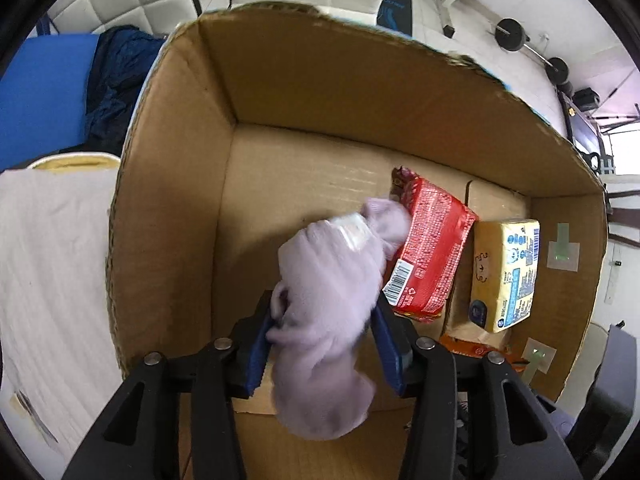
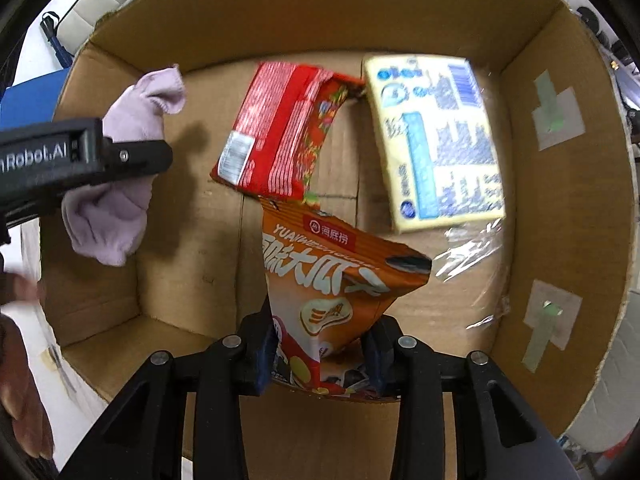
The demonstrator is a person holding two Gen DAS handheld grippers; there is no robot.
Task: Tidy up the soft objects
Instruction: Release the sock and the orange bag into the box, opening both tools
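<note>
Inside one box (image 2: 280, 16): two packets; left tongs (image 1: 324, 344) pinching sock (image 1: 332, 300), right tongs (image 2: 320, 356) pinching bag (image 2: 332, 280).

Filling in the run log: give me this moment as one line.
left claw: shut on sock | right claw: shut on orange bag | both over box | in box: red pack, yellow pack

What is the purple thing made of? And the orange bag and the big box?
The purple sock looks like soft knit fabric, fuzzy and matte; it folds where the left gripper squeezes it. The orange snack bag looks like glossy plastic film, creased. The cardboard box is brown corrugated cardboard with rough cut edges.
</note>
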